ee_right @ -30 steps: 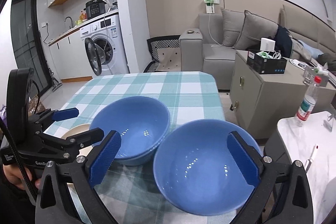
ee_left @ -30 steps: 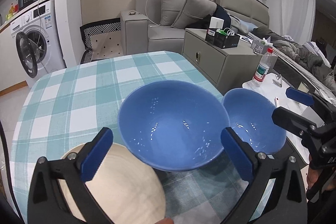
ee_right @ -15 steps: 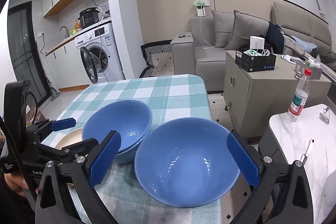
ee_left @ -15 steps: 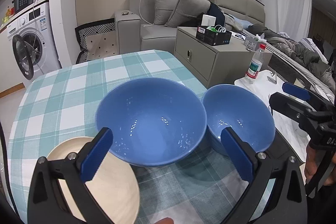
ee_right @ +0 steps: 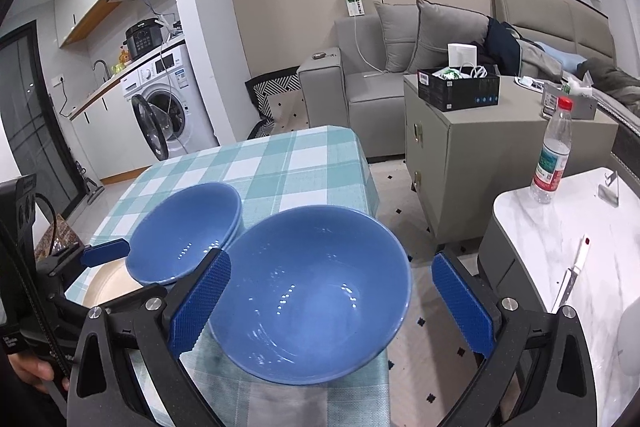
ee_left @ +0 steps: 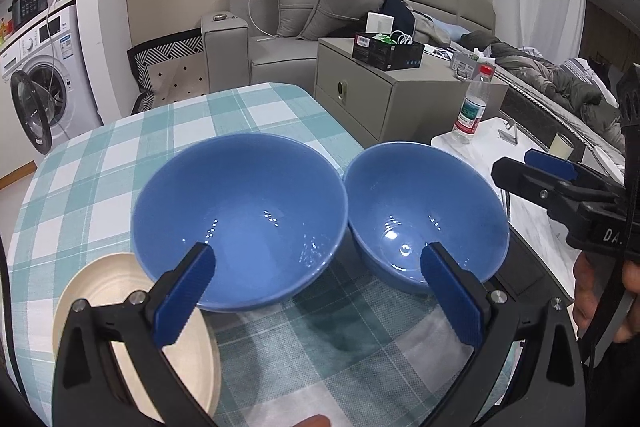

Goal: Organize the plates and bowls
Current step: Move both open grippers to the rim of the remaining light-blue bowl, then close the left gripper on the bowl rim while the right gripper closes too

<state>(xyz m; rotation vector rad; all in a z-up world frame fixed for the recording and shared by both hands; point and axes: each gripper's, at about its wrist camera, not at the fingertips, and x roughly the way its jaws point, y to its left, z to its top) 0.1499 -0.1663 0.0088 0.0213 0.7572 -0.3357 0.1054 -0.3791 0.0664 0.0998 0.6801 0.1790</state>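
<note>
With both grippers' fingers spread and empty, you have yet to stack the two glossy blue ceramic bowls point(ee_left: 240, 223) point(ee_left: 426, 211) and cream round plate point(ee_left: 136, 331) on the desk point(ee_left: 120, 163).

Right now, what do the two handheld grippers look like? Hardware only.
Both match: the left gripper and right gripper have matte black plastic frames with triangular cutouts and silver screws, and jaws faced with blue ribbed pads. The right gripper's body carries white lettering starting "DA". A black cable runs along the left gripper's handle. No sleeves are visible.
</note>
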